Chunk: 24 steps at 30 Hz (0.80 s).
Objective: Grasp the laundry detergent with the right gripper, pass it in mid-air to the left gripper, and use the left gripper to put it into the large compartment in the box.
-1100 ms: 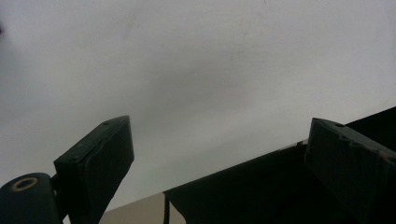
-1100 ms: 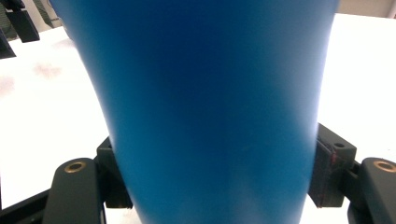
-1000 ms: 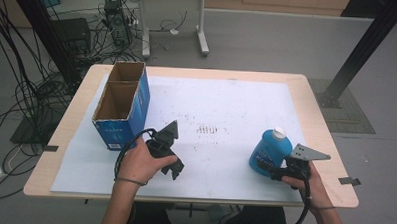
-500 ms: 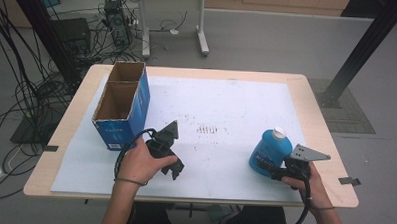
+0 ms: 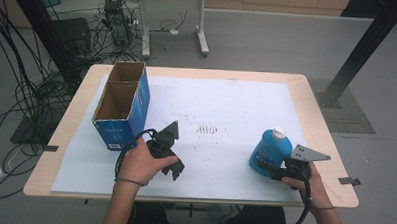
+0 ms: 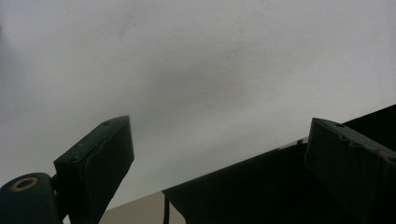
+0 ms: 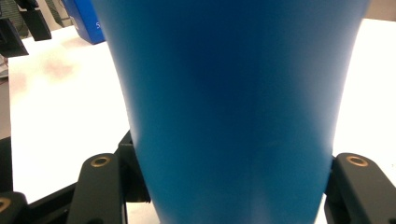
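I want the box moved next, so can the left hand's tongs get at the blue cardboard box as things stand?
Probably yes. The left tongs are open and empty, the blue cardboard box stands just beyond them on the white sheet, and nothing lies between. The right tongs are shut on the blue bottle.

Blue bottle (image 5: 270, 150) with white cap (image 5: 278, 131), blue-sided brown cardboard box (image 5: 120, 105), white sheet (image 5: 227, 103).

right gripper (image 5: 270, 169) jaws closed onto blue bottle (image 5: 269, 150)
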{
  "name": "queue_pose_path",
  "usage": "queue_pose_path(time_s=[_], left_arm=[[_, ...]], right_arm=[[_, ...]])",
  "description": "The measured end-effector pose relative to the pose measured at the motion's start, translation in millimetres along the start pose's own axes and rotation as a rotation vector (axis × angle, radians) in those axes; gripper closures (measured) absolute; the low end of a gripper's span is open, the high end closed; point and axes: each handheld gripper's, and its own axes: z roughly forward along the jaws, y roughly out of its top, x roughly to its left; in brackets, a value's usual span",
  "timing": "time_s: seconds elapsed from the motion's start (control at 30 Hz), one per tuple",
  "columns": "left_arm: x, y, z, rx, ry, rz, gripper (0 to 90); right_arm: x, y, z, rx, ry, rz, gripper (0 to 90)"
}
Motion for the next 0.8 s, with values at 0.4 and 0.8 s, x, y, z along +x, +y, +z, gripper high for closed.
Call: queue_pose_path(time_s=[0.4, 0.8], left_arm=[[-0.9, 1.9, -1.0, -0.005, 0.002, 0.004, 8.5], [-1.4, 1.2, 0.8, 0.002, -0.001, 0.005, 8.5]], right_arm=[[0.6, -0.9, 0.0, -0.01, -0.004, -0.009, 38.7], [1.1, -1.3, 0.0, -0.012, -0.006, -0.011, 39.1]])
